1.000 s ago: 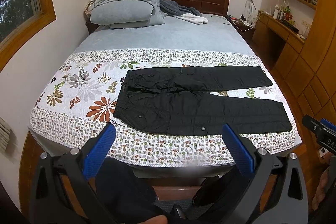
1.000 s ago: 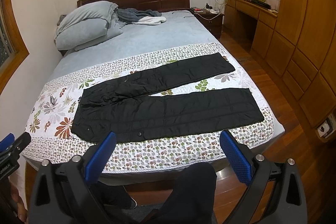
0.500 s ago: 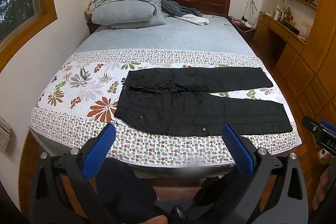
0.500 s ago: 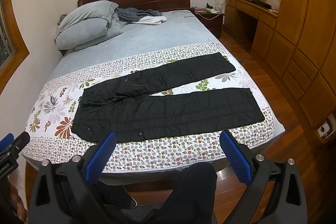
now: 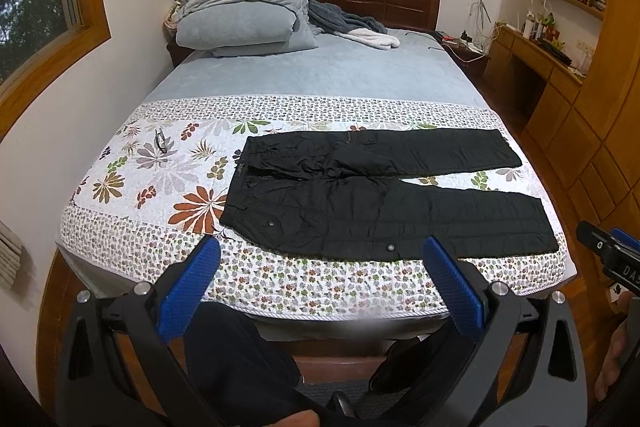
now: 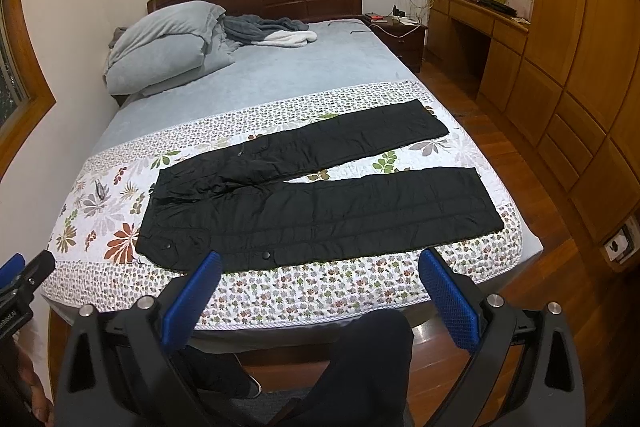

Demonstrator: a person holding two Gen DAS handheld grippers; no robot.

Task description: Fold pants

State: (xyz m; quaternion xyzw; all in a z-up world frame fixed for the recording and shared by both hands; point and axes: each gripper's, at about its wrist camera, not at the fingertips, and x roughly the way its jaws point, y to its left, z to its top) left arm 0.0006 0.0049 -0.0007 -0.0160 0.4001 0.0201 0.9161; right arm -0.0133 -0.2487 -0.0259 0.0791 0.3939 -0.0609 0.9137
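Note:
Black pants [image 5: 372,195] lie flat on the floral quilt [image 5: 160,179] at the foot of the bed, waistband to the left, both legs spread out to the right with a gap between them. They also show in the right wrist view [image 6: 320,195]. My left gripper [image 5: 320,259] is open and empty, held off the bed's near edge in front of the pants. My right gripper [image 6: 320,267] is open and empty, also short of the bed's near edge. Each gripper's tip shows at the edge of the other's view.
Grey pillows [image 5: 248,15] and a grey-white blanket [image 5: 352,27] lie at the headboard end. A small dark object [image 5: 161,141] lies on the quilt left of the pants. A wooden desk and cabinets [image 6: 560,75] line the right wall. My legs are below the grippers.
Both views have shifted very slightly; the pants lie as before and both grippers stay open.

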